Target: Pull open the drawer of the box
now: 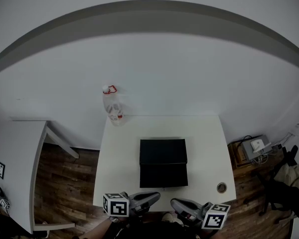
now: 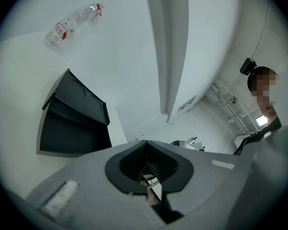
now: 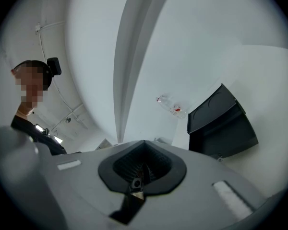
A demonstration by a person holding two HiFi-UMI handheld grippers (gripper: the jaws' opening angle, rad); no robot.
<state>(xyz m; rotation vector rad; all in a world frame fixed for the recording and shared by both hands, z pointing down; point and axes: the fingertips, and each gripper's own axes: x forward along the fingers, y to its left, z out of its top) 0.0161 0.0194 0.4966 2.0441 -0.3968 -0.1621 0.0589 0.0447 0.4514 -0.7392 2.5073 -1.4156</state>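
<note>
Black box [image 1: 163,162] sits mid-frame on the white table [image 1: 204,138], while your left gripper [image 1: 153,197] and right gripper [image 1: 176,203] (both closed tight, holding nothing) hover at the bottom edge, apart from it.

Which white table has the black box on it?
The middle table, with the clear bottle at its far corner. The left table holds no box.

no legible text, bottle [image 1: 113,108] label too small to read
</note>
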